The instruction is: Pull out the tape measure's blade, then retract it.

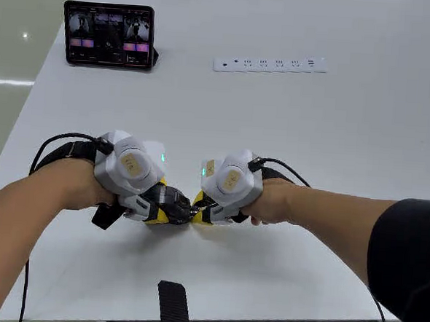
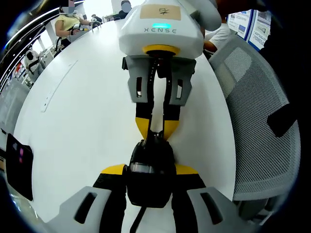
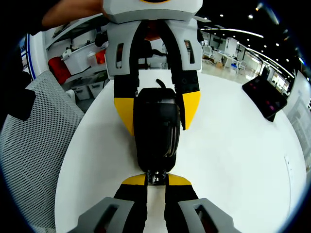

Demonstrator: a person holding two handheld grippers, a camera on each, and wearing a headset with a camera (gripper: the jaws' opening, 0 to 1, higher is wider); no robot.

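Note:
A black tape measure (image 1: 170, 203) rests on the white table (image 1: 289, 136) between my two grippers, which face each other tip to tip. My left gripper (image 2: 149, 170) is shut on the tape measure's body (image 2: 149, 177), with a yellow-tipped jaw on each side. My right gripper (image 3: 155, 180) is shut on the blade's metal end hook (image 3: 155, 177), right at the case's mouth. The blade is drawn in, with no length of it showing. In the head view the left gripper (image 1: 157, 208) and the right gripper (image 1: 201, 210) nearly touch, close to the table's near edge.
A tablet (image 1: 108, 34) with a lit screen stands at the far left of the table. A white power strip (image 1: 270, 64) lies at the far middle. A grey mesh chair (image 2: 257, 121) is beside the table's near edge, and a black strap (image 1: 173, 304) hangs there.

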